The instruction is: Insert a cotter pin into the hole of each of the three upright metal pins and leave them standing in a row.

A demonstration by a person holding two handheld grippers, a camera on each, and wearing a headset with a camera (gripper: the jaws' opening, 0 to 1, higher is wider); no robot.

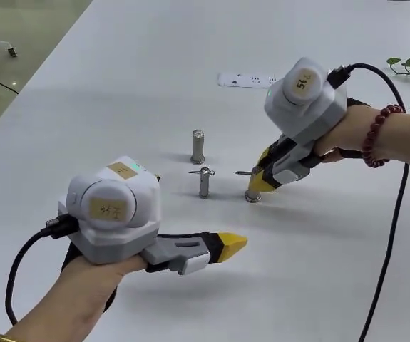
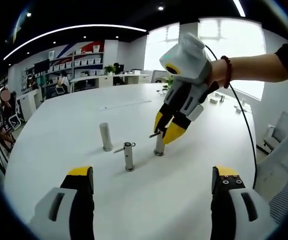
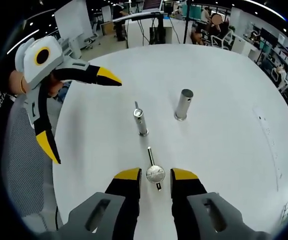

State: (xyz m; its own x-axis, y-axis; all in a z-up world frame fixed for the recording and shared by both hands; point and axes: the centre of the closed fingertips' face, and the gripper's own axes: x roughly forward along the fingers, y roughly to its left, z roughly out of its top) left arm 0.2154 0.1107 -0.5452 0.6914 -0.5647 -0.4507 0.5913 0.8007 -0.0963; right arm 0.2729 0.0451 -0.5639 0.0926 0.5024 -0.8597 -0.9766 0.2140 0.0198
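Three pins (image 1: 198, 146) stand in a row on the counter (image 1: 140, 71). Beside the middle pin (image 1: 205, 184), the right claw (image 1: 259, 184), barely open, straddles the cottered end pin (image 3: 155, 174); the left claw (image 2: 152, 175) gapes empty nearby.

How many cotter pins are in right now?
2. One cotter pin is through the middle pin, a second cotter pin through the end pin between the jaws of the right gripper. The far pin has none.

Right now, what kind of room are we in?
Probably an open office or workshop: there's a big white table, shelves full of boxes on the far wall, and a row of desks behind.
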